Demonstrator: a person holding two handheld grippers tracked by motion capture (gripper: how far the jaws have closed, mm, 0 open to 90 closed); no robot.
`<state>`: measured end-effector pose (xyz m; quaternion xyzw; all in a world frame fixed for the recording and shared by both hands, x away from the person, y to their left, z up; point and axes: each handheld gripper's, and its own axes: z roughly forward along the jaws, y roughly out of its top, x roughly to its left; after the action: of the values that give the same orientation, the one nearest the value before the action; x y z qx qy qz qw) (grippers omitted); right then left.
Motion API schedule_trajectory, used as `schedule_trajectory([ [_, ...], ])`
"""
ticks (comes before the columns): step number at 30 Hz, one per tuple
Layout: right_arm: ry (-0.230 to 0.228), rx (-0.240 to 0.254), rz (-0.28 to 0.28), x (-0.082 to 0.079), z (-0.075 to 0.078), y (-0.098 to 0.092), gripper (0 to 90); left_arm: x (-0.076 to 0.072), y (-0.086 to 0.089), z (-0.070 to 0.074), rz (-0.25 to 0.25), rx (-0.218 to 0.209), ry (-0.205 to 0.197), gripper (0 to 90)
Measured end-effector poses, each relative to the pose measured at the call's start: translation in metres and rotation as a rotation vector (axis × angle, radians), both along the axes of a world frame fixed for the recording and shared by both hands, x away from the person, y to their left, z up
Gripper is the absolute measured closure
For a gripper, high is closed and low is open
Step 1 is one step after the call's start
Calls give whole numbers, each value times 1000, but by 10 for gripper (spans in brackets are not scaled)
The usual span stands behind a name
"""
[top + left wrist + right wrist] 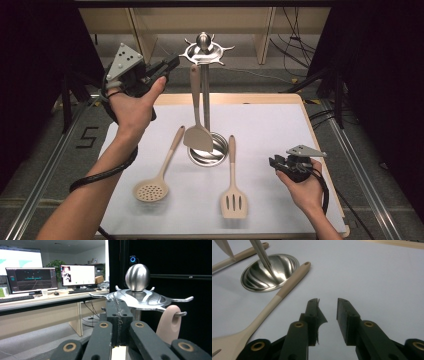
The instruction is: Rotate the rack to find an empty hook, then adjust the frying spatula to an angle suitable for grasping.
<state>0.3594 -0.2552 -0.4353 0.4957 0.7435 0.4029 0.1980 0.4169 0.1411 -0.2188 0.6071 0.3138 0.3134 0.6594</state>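
White matting is covering the table [320,220] in the high view, where a steel utensil stand [205,52] is holding one spatula [197,131] hanging from a hook; a skimmer [152,189] and a slotted turner [233,202] are lying flat beside its base, probably waiting for their hooks. Raised at hook height, the left gripper [170,63] is pointing at the stand's top.

Office desks and monitors are filling the background of the left gripper view, its jaws clenched together and empty just before the hook plate [147,298], beside the hung handle [170,323].

Pale mat is stretching ahead in the right gripper view, whose jaws are standing apart, released, low beside the turner's handle [287,288].
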Motion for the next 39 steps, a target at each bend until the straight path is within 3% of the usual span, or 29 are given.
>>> schedule_trajectory([
  [12, 14, 3, 2, 0, 0, 0, 714, 5, 2, 1, 5, 3, 12, 893],
  [15, 19, 8, -1, -1, 0, 0, 709, -5, 8, -4, -7, 3, 1, 828],
  [16, 2, -3, -1, 0, -1, -1, 707, -8, 10, -5, -5, 4, 0, 801],
  [17, 18, 9, -3, -1, -1, -1, 706, -12, 13, -8, -7, 4, -2, 778],
  [19, -2, 2, 11, 1, -2, -3, 704, -17, 18, -12, -7, -2, 0, 722],
  [20, 14, 17, -4, 0, -2, -3, 698, -22, 22, -15, -5, -3, 0, 693],
  [21, 14, 17, -4, 0, -2, -3, 698, -27, 27, -18, -4, -7, 3, 693],
  [23, 2, 9, -6, 0, -3, -3, 695, -34, 35, -26, 1, -14, 12, 602],
  [24, -4, -15, 15, 2, -3, -6, 691, -42, 44, -37, 15, -8, 11, 575],
  [26, 9, -6, 18, 2, -3, -5, 689, -46, 50, -45, 22, -8, 21, 544],
  [27, -2, -17, 18, 1, -3, -6, 688, -51, 57, -57, 39, 2, 39, 527],
  [28, -4, -19, 18, 1, -3, -6, 687, -51, 57, -57, 39, 2, 39, 514],
  [29, 20, 19, 3, -1, -3, -4, 685, -57, 66, -70, 58, 6, 57, 502],
  [31, 3, -13, 18, -1, -2, -7, 684, -62, 74, -86, 78, 8, 78, 486],
  [34, 26, 7, -2, -3, -1, -6, 683, -67, 81, -105, 91, 24, 114, 463],
  [35, 26, 7, -2, -3, -1, -6, 683, -67, 81, -105, 91, 24, 114, 457],
  [36, 36, 11, -9, -3, -1, -5, 681, -70, 86, -119, 93, 35, 138, 450],
  [38, 39, 10, -8, -3, -1, -5, 680, -71, 88, -123, 95, 39, 143, 441],
  [39, 26, -5, 16, 0, -1, -6, 677, -74, 94, -134, 107, 46, 162, 436],
])
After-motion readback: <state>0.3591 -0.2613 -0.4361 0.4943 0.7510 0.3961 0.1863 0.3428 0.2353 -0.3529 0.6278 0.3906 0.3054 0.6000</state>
